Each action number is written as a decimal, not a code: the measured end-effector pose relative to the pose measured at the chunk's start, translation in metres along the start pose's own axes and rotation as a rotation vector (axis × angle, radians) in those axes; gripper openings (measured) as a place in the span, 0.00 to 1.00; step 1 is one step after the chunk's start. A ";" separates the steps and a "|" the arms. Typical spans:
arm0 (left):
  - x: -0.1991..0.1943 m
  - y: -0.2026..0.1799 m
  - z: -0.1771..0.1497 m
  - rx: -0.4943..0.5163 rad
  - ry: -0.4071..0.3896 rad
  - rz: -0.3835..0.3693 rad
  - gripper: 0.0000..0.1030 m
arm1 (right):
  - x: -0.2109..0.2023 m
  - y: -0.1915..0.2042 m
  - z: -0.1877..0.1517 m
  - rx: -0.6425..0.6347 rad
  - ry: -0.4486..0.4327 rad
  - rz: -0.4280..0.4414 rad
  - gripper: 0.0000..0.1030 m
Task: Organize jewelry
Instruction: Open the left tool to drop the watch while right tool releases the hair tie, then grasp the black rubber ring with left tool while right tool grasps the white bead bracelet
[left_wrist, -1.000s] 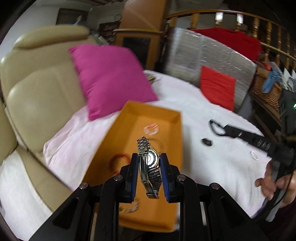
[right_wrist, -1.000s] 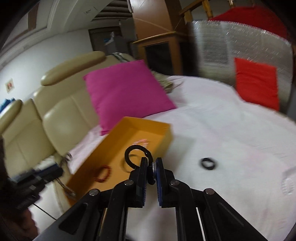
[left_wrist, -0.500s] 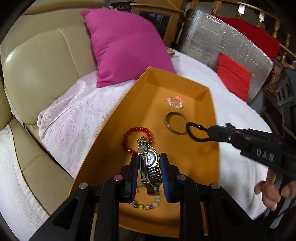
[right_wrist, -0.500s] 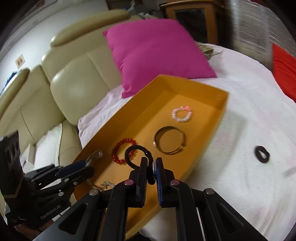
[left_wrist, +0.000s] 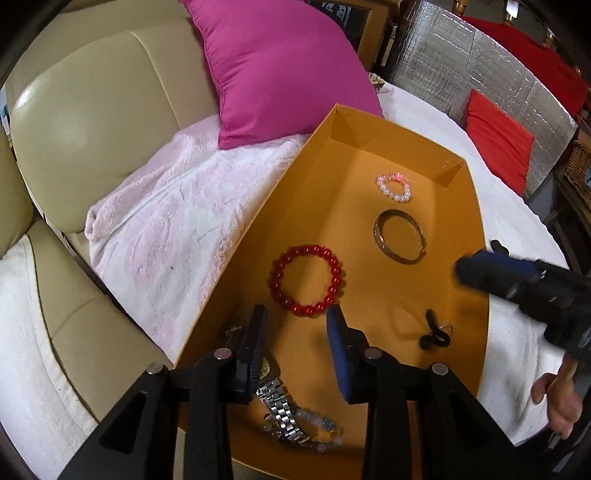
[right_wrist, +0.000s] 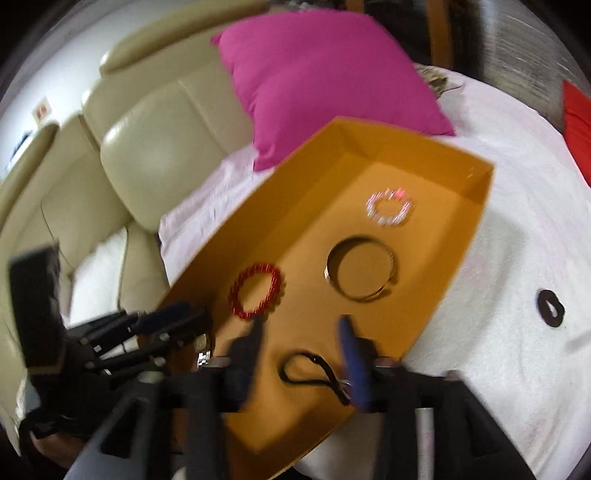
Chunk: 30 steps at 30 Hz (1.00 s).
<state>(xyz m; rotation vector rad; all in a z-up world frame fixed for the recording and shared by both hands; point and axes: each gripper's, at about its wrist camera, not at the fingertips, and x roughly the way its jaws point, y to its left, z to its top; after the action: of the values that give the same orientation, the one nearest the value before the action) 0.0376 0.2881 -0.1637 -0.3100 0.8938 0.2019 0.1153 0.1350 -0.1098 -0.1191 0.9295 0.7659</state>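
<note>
An orange tray lies on the white-covered table. In it lie a red bead bracelet, a gold bangle, a pink pearl bracelet, a silver watch over a pale bead bracelet, and a black cord loop. My left gripper is open above the tray's near end, the watch under its left finger. My right gripper is open just above the black cord; it also shows in the left wrist view.
A magenta cushion rests on the cream sofa behind the tray. A black ring-like piece lies on the white cloth right of the tray. A red cushion and a silver foil panel stand at the back right.
Both grippers have opened. The watch has dropped from my left gripper into the tray's near end; the black cord loop has dropped from my right gripper onto the tray floor. Both moved closer.
</note>
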 end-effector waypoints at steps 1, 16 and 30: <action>-0.004 -0.002 0.001 0.007 -0.009 -0.002 0.32 | -0.008 -0.005 0.000 0.012 -0.032 0.001 0.55; -0.026 -0.123 0.021 0.220 -0.056 -0.065 0.43 | -0.152 -0.218 -0.085 0.475 -0.270 -0.161 0.55; 0.048 -0.298 0.002 0.370 -0.006 -0.091 0.46 | -0.241 -0.395 -0.214 0.914 -0.281 -0.346 0.55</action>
<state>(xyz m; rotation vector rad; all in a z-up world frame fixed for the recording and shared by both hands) 0.1580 0.0112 -0.1472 -0.0062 0.8902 -0.0485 0.1371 -0.3729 -0.1461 0.6020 0.8798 -0.0106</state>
